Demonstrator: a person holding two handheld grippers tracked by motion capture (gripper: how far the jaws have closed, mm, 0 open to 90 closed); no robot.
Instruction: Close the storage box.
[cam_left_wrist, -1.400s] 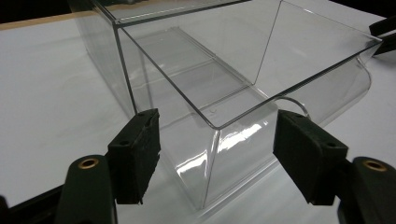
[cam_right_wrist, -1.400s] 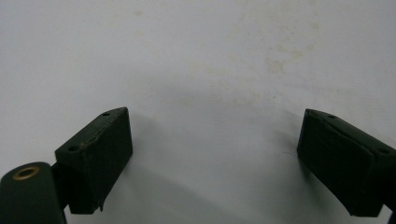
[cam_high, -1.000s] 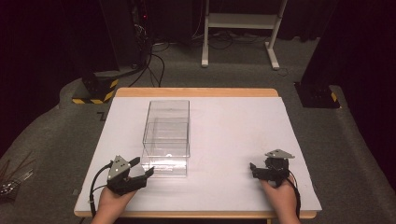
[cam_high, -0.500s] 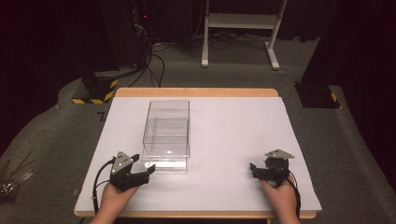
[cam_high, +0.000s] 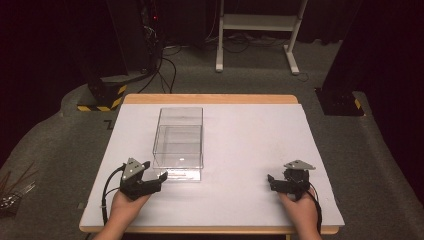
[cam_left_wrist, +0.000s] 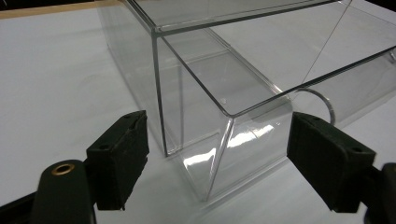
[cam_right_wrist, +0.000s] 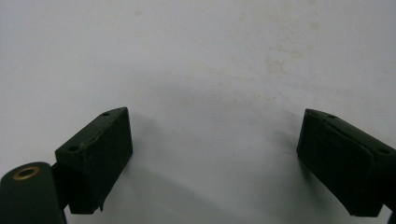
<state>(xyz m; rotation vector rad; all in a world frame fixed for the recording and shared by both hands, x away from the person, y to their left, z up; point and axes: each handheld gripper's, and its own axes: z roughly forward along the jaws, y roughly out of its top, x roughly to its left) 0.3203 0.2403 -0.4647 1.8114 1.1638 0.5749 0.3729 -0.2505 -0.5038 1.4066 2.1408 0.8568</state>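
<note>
The clear acrylic box (cam_high: 178, 142) stands upright on the white surface (cam_high: 250, 145), left of centre, its long side running away from the person and its near end resting on a flat transparent base that juts toward the front edge. Over the last second the left gripper (cam_high: 150, 181) has slid forward and to the right: a second ago it sat a little back from the box, and now its tip lies just beside the near left corner. In the left gripper view the jaws stand wide apart with that corner of the box (cam_left_wrist: 219, 116) framed between them, the left pad out on bare surface and the right pad near the end wall; neither pad touches the plastic yet. The right gripper (cam_high: 280, 183) has not moved; it rests well apart from the box near the right front of the surface, and in the right gripper view its jaws are also spread wide over bare white surface (cam_right_wrist: 210, 56) with nothing between them. The approach looks nearly finished, so the likely next step is to ease the left jaws further onto the corner wall and close; the smooth, thin acrylic could slip or skid if pinched off-centre.
</note>
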